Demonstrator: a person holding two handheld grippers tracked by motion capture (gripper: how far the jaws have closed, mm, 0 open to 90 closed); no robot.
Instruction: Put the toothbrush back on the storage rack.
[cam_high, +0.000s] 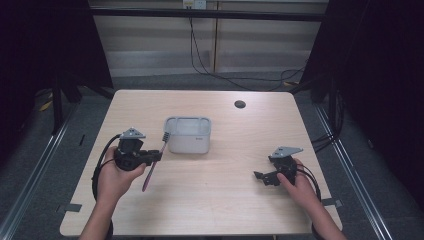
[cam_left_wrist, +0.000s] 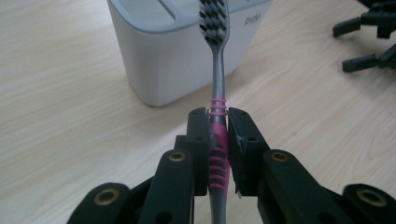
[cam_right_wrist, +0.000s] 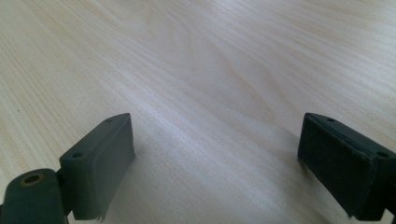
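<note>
A pale grey container (cam_high: 188, 135) with rounded corners stands upright near the middle of the wooden table (cam_high: 225, 210), its open top facing up; in the high view its inside looks light and bare, though whether anything small lies at the bottom cannot be told. In the left gripper view the near wall of the container (cam_left_wrist: 163, 56) carries a small printed mark close to the rim, too small to read. The left gripper (cam_high: 152, 156) sits just to the container's left, and its jaws are clamped on a toothbrush (cam_high: 152, 162) — the pads press the pink ribbed part of the handle from both sides. In the left gripper view the toothbrush (cam_left_wrist: 218, 140) points away from the jaws, its grey neck rising to a head of dark bristles that shows in front of the container's rim, outside the container rather than in it. In the high view the brush slants, its head up beside the container's left wall and its tail end low over the table. The right gripper (cam_high: 264, 177) rests well apart, near the table's right side — its jaws stand wide with nothing between them, bare wood beneath.
</note>
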